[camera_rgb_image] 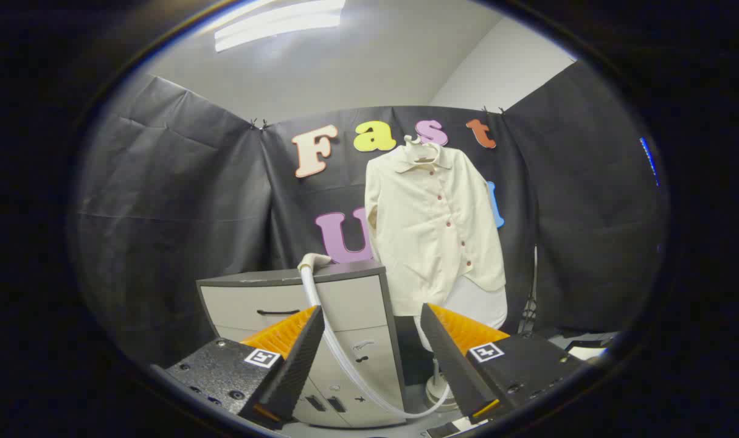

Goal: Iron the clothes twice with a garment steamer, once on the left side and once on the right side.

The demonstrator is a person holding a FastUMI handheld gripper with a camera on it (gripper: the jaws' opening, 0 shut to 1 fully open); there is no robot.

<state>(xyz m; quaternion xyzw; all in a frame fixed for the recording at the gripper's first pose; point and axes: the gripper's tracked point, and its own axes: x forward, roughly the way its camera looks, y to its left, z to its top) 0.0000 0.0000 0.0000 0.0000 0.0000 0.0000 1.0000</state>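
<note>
A cream button-up shirt [433, 225] hangs on a hanger in front of the black back wall, beyond my fingers and a little right of them. The garment steamer's head [313, 262] rests on top of a grey drawer cabinet [296, 304], just left of the shirt. Its pale hose [345, 359] runs down the cabinet front and curves toward a white base [436, 389] on the floor below the shirt. My gripper [372, 316] is open, well short of the cabinet, with nothing between its fingers.
Black cloth walls close in the booth on the left, back and right. A thin stand [532, 292] leans beside the right wall. Some flat white items [585, 350] lie low on the right past my right finger.
</note>
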